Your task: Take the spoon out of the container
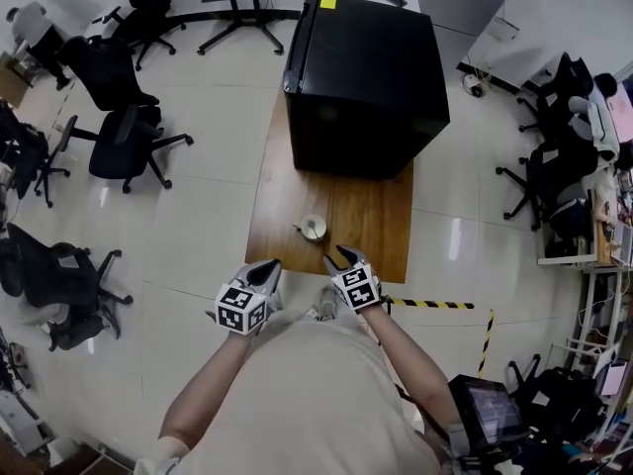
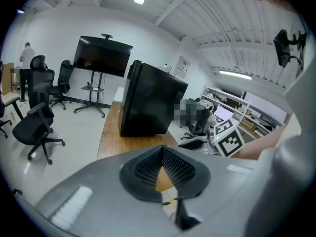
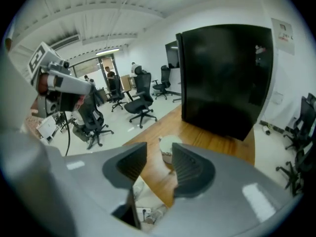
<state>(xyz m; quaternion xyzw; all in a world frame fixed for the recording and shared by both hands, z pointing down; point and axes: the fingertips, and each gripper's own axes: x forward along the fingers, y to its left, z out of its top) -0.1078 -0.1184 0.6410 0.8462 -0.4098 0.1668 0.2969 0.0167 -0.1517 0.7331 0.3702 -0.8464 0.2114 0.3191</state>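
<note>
Now looking down at the container [image 1: 314, 228] near the front edge of the table [image 1: 297, 166], spoon [image 1: 298, 228] inside, handle poking left. Holding left gripper [image 1: 269, 265] pinched together, empty, just off the table's edge. Holding right gripper [image 1: 343, 256] with jaws apart, nothing between, aimed at the container from just short of it.

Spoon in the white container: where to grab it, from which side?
Grip the spoon by its handle, the only part showing: it leans out over the container rim, leftward in the head view. Probably come from above on that side with the open right gripper.
</note>
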